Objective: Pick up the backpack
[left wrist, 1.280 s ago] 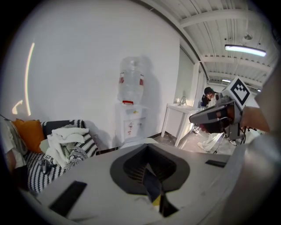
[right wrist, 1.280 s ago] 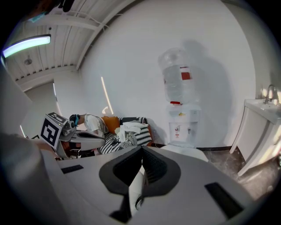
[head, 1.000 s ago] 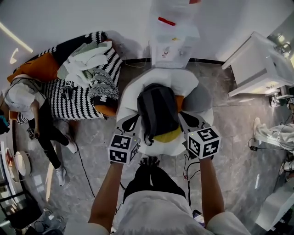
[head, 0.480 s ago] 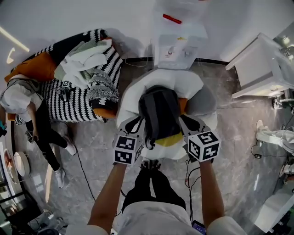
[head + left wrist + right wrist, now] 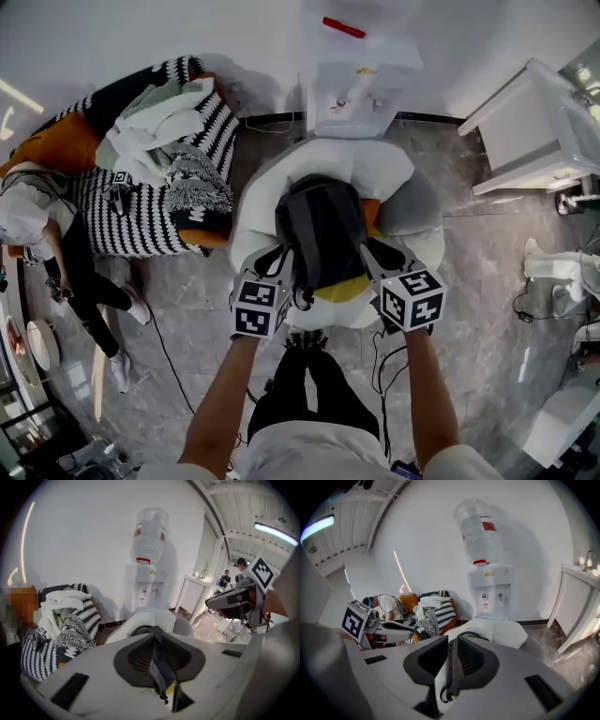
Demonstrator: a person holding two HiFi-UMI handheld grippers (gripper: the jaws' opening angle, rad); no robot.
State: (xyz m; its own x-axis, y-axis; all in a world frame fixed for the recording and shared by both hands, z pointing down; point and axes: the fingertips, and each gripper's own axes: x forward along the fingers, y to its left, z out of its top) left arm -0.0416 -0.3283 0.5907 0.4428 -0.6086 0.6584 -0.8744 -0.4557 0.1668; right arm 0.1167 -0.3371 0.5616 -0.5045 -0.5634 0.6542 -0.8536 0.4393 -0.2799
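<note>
A dark grey backpack [image 5: 323, 234] with a yellow patch at its near end lies on a white cushioned chair [image 5: 281, 178]. My left gripper [image 5: 277, 253] is at the backpack's left side and my right gripper [image 5: 369, 249] at its right side. In the left gripper view a grey strap [image 5: 157, 665] runs through my left gripper [image 5: 157, 639], whose jaws have just been opening. In the right gripper view another strap [image 5: 451, 667] hangs loose in my right gripper [image 5: 452, 641], with a gap beside it. Those jaws have also just been opening.
A water dispenser [image 5: 352, 84] stands against the wall behind the chair. At the left, a black-and-white striped sofa [image 5: 141, 216] is piled with clothes, and a person [image 5: 37, 216] sits beside it. A white cabinet [image 5: 530, 131] is at the right. Cables [image 5: 384, 347] lie on the floor.
Both grippers have sunk a little and moved in closer along the backpack's sides. The backpack rests lower on the chair.
</note>
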